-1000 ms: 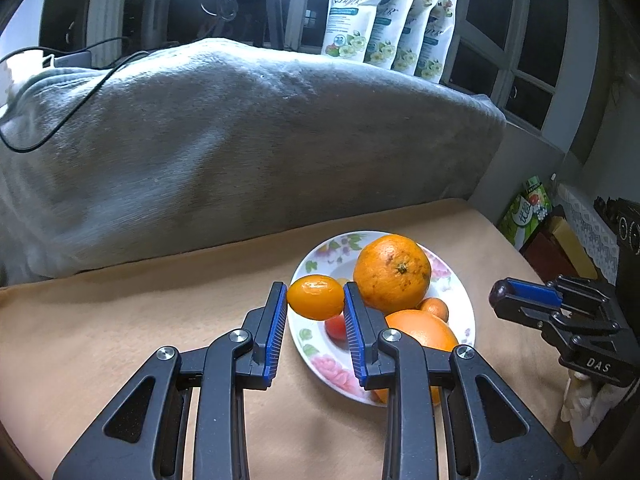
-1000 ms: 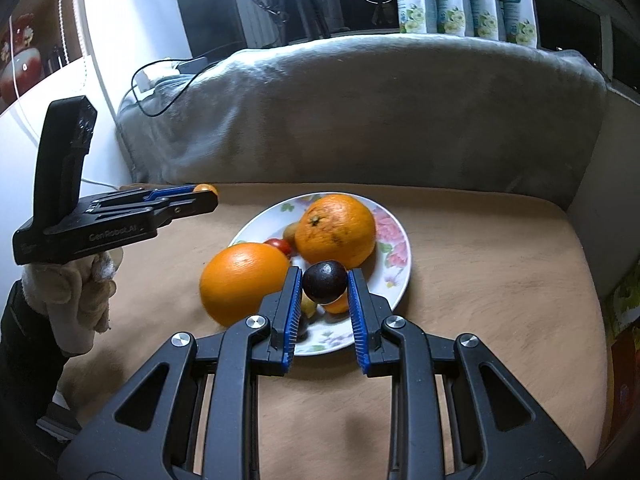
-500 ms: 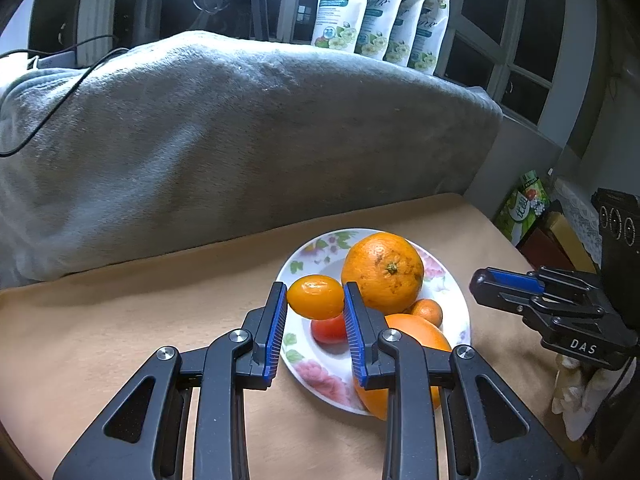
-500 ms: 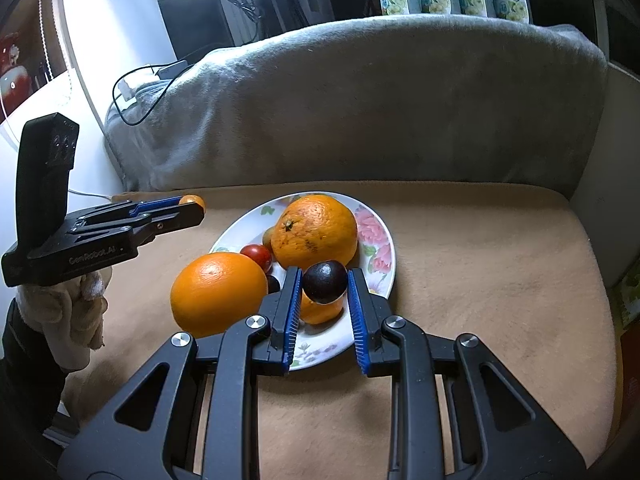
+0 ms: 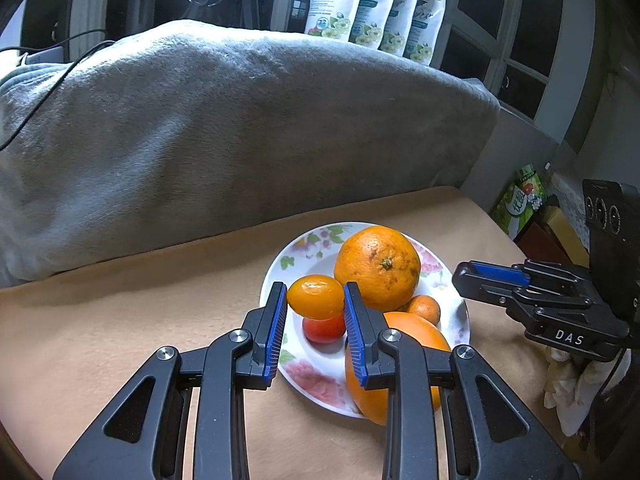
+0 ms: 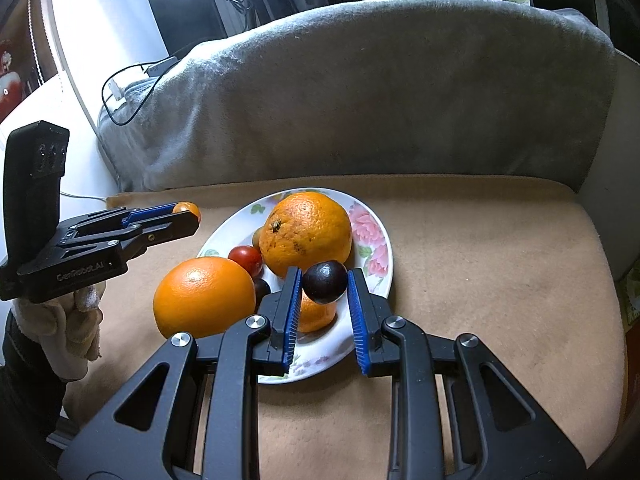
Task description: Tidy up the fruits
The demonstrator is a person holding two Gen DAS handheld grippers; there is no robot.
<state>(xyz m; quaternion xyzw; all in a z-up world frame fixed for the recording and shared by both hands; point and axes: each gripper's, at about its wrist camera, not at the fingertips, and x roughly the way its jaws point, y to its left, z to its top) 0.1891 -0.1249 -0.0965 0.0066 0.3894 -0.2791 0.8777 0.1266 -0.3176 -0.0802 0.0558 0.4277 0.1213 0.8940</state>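
Currently left gripper (image 5: 315,306) is clenching a small orange kumquat (image 5: 316,297), right gripper (image 6: 324,294) clenching a dark plum (image 6: 325,282), both hovering over the crowded floral plate (image 6: 376,240) at frame centre. Risk: round fruit slipping, knocking the large orange (image 6: 204,296) perched on the plate's edge.

— A home, is it?
— Yes, a living room: a sofa (image 5: 360,216) under a grey blanket (image 5: 224,128), refill pouches (image 5: 376,4) on the windowsill, a flowered plate (image 6: 372,240).
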